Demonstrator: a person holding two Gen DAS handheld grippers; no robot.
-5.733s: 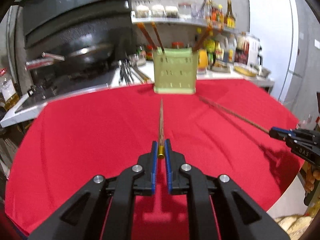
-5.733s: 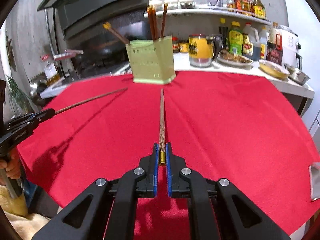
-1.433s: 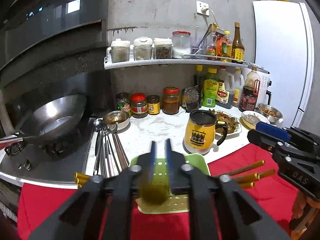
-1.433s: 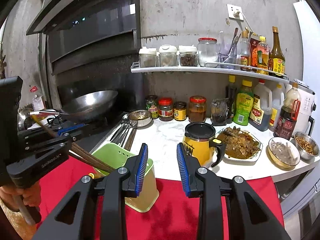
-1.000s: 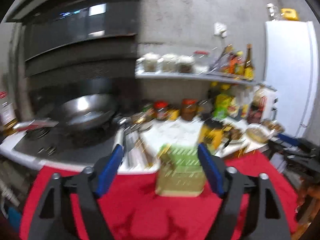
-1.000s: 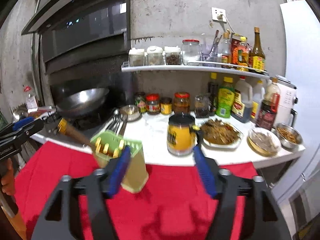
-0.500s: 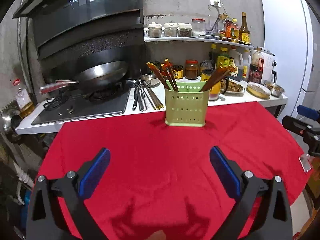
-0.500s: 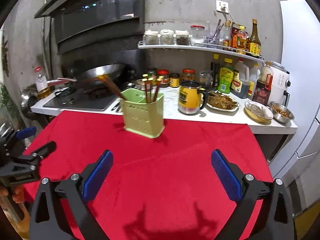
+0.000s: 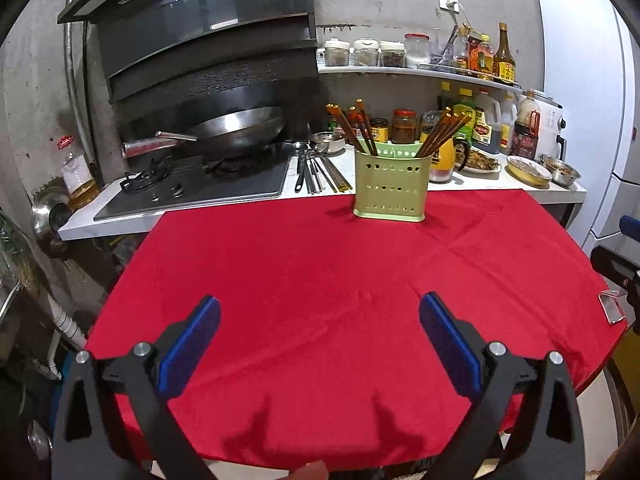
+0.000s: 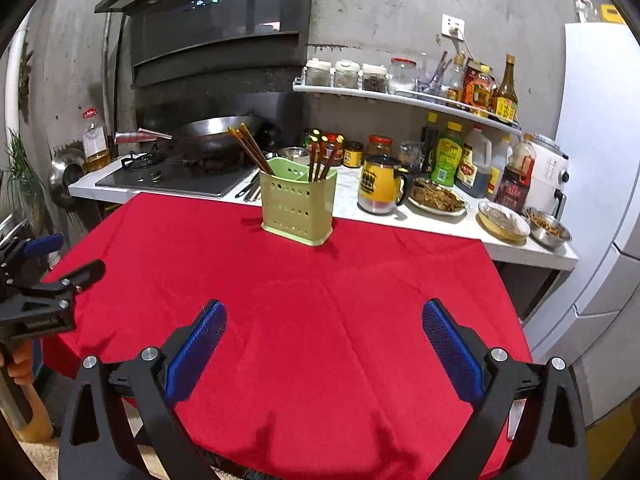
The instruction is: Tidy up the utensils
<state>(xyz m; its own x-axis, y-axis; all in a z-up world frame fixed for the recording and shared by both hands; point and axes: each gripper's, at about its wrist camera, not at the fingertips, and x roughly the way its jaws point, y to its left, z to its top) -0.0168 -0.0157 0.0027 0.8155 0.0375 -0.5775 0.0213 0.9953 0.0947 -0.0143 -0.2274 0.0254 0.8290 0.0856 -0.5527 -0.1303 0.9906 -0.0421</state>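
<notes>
Both hand-held grippers are released with nothing between their blue pads: the left hand-held gripper [image 9: 319, 344] and the right hand-held gripper [image 10: 325, 350] each fill the lower part of their own frame, their jaws having just spread fully. The chopsticks [image 9: 439, 135] stand tilted in the green utensil holder [image 9: 391, 186], upper centre of the frame, at the far edge of the red-clothed desk [image 9: 320, 280]. No loose utensil shows on the cloth. Likely risk: the leaning sticks make the light holder tippy, so a careless pass nearby could knock it over.
</notes>
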